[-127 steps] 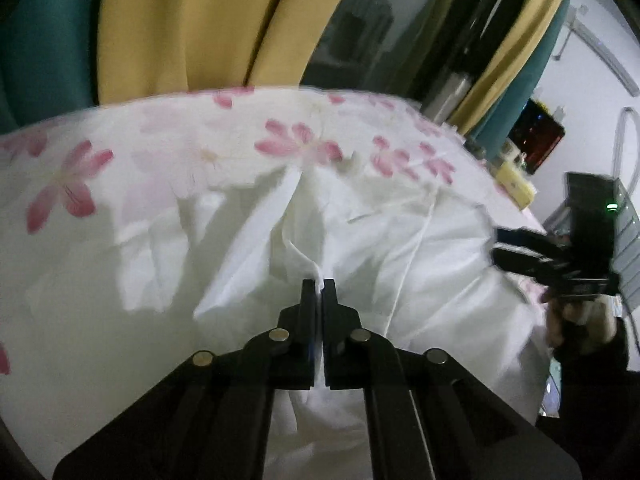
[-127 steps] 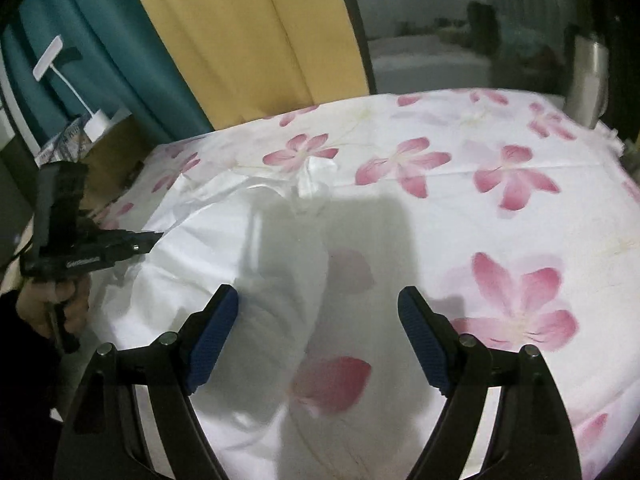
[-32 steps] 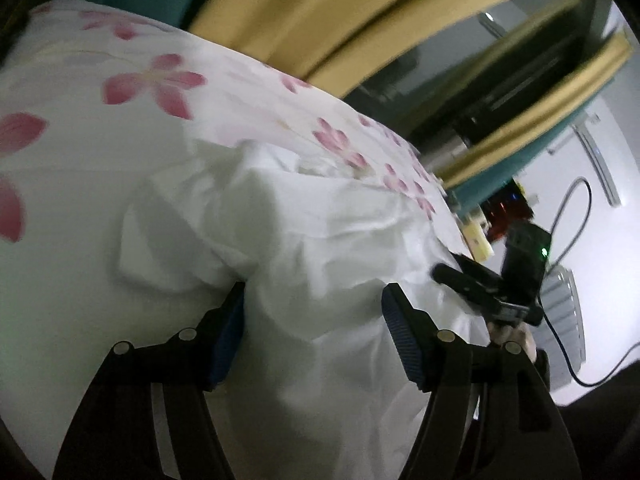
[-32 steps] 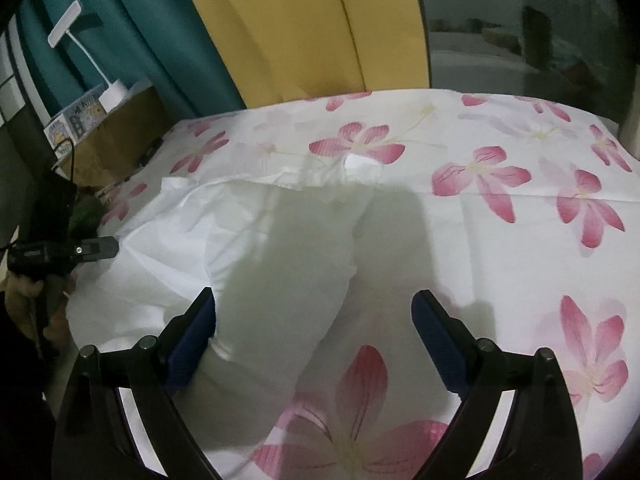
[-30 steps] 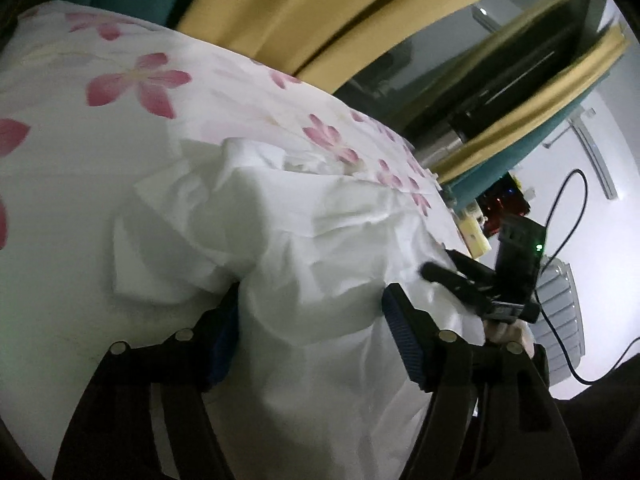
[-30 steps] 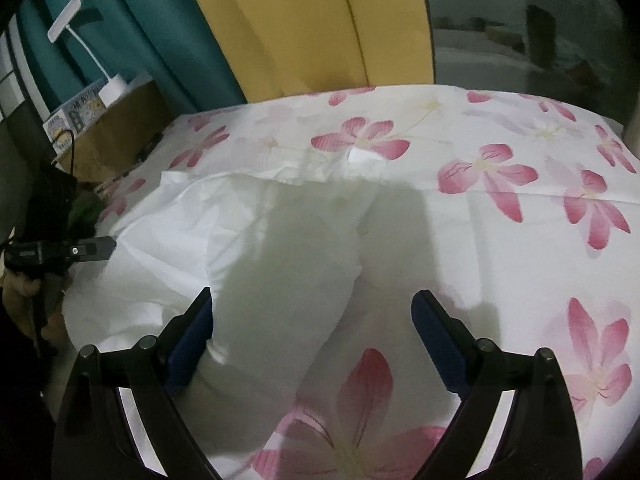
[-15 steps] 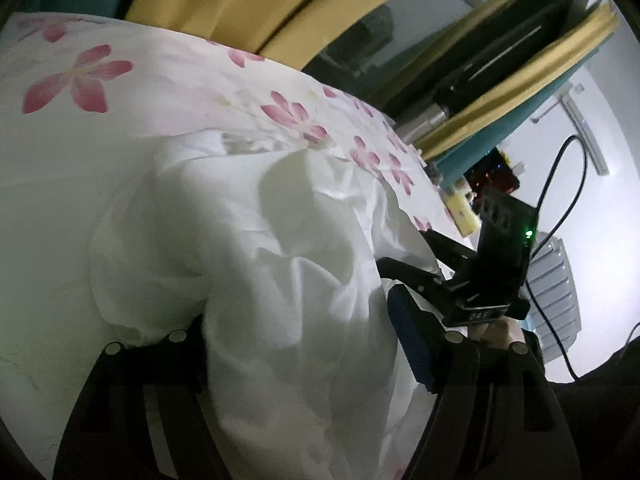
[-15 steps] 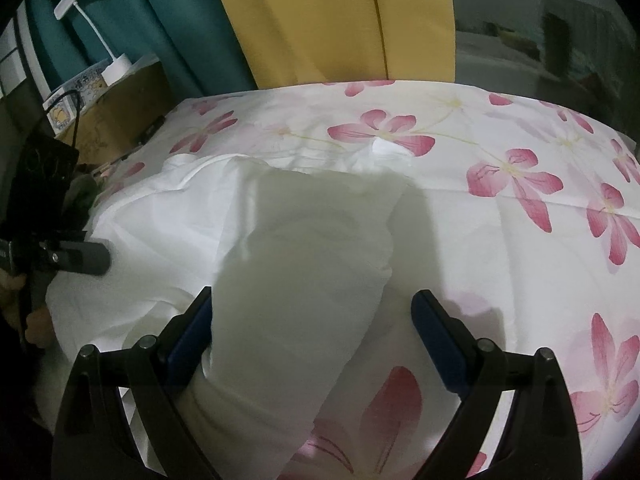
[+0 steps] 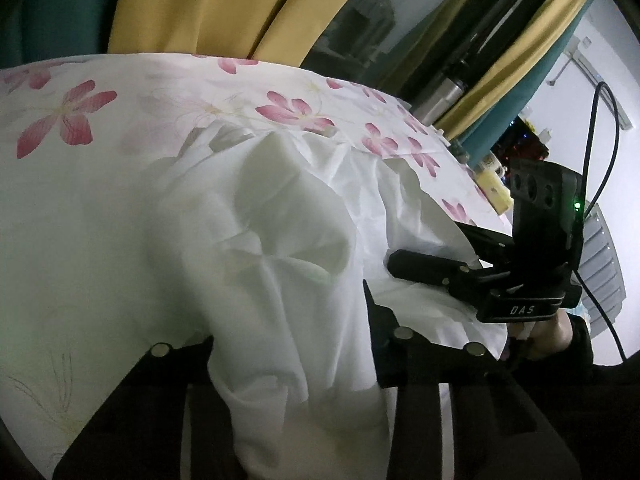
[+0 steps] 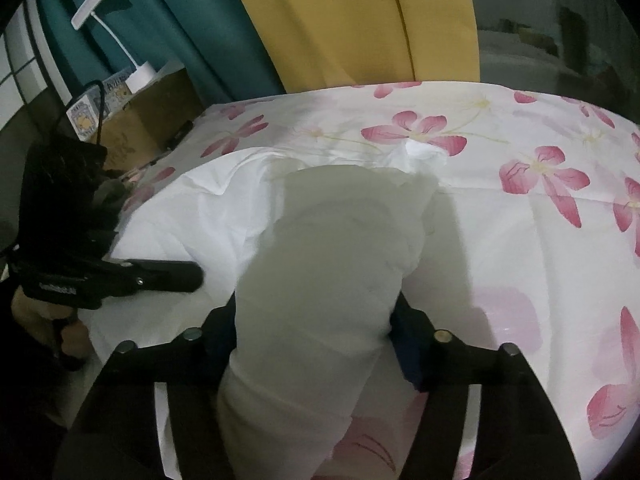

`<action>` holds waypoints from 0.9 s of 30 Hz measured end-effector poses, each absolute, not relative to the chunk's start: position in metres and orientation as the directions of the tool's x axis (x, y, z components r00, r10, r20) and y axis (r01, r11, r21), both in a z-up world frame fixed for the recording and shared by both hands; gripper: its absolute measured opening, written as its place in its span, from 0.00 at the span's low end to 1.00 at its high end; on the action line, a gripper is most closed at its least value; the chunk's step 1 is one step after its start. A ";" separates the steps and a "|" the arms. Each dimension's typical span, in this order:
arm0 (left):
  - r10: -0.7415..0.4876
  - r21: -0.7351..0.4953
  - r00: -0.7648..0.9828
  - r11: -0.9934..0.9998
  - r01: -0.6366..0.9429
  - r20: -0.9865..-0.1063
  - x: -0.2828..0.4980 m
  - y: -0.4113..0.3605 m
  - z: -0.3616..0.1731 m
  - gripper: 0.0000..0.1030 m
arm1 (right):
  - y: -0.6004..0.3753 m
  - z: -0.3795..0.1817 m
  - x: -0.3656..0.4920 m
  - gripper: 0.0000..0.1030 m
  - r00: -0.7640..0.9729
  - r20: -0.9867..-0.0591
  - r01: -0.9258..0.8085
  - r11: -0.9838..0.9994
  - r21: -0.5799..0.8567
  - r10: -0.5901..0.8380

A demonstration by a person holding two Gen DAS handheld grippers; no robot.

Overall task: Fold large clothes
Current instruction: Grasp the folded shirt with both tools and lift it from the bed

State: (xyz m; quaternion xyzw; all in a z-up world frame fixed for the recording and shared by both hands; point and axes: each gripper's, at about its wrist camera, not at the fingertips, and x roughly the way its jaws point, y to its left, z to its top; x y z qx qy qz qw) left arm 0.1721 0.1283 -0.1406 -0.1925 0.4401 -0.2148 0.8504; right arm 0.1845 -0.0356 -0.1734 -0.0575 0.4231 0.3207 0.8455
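White cloth, one large garment (image 10: 320, 280), lay bunched near the front edge of the bed (image 10: 520, 240), on a sheet printed with pink flowers. The fold looked barely begun: no flat, squared layer showed anywhere, only rumpled heaps, so smoothing and every proper fold seemed left to do.

Two tongs were at work, one in each of the person's hands. The right tongs (image 10: 316, 332) had just been closing, and a thick hump of the garment stood between their jaws, the blue pads pressed against its sides. The left tongs (image 9: 292, 332) had also just been closing, with a gathered ridge of cloth filling the gap and hiding the left pad, so it appeared pinched there too.

Beyond the bed hung yellow curtains (image 10: 360, 20) and teal ones, and one white lamp (image 10: 120, 40) stood on a brown box at the side.
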 end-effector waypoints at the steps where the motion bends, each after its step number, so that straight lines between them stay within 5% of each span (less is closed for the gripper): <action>1: -0.531 -0.512 0.523 0.836 0.197 -0.666 0.171 0.127 -0.140 0.33 | -0.036 -0.173 0.183 0.57 0.434 -0.750 -0.592 0.786 0.180 0.499; 27: -0.508 -0.474 0.534 0.855 0.213 -0.676 0.133 0.123 -0.116 0.30 | -0.016 -0.129 0.136 0.38 0.484 -0.679 -0.685 0.722 0.098 0.551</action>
